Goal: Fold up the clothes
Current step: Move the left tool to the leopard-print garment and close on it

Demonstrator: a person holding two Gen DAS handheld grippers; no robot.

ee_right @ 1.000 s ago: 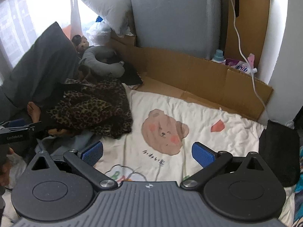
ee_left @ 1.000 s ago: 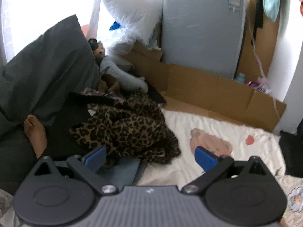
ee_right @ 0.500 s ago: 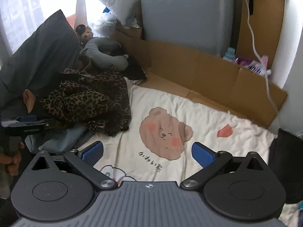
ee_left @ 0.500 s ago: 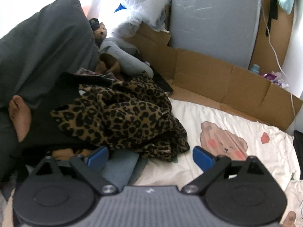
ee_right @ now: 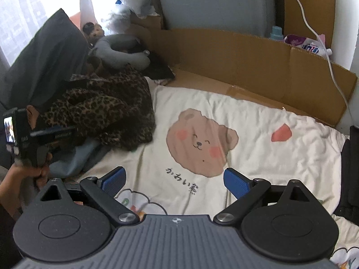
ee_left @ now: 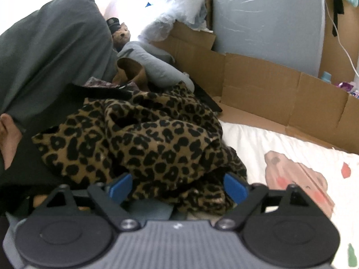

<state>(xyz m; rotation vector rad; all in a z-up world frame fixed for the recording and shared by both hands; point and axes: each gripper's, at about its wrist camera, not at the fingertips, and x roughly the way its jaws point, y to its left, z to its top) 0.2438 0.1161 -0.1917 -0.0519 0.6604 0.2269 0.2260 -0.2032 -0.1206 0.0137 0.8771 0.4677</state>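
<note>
A crumpled leopard-print garment (ee_left: 143,141) lies heaped on the left of a white bear-print blanket (ee_left: 303,179). My left gripper (ee_left: 177,187) is open, its blue pads on either side of the garment's near edge, with cloth between them. In the right wrist view the same leopard garment (ee_right: 105,114) sits at the left, and the left gripper's body (ee_right: 40,136) shows against its left side, held by a hand (ee_right: 29,172). My right gripper (ee_right: 175,181) hangs open over the bear blanket (ee_right: 202,141), holding nothing. A blue-grey cloth (ee_right: 76,159) lies under the leopard garment.
A dark grey pillow (ee_left: 51,51) leans at the left, with a person's bare foot (ee_left: 9,139) beside it. A grey neck pillow (ee_left: 154,67) and a small plush bear (ee_left: 121,34) sit behind the pile. Cardboard walls (ee_right: 258,65) edge the bed. A black item (ee_right: 350,170) lies at the right.
My left gripper has moved forward and down onto the leopard garment, which now lies between its open pads. The right gripper drifted slightly closer over the bear blanket.
</note>
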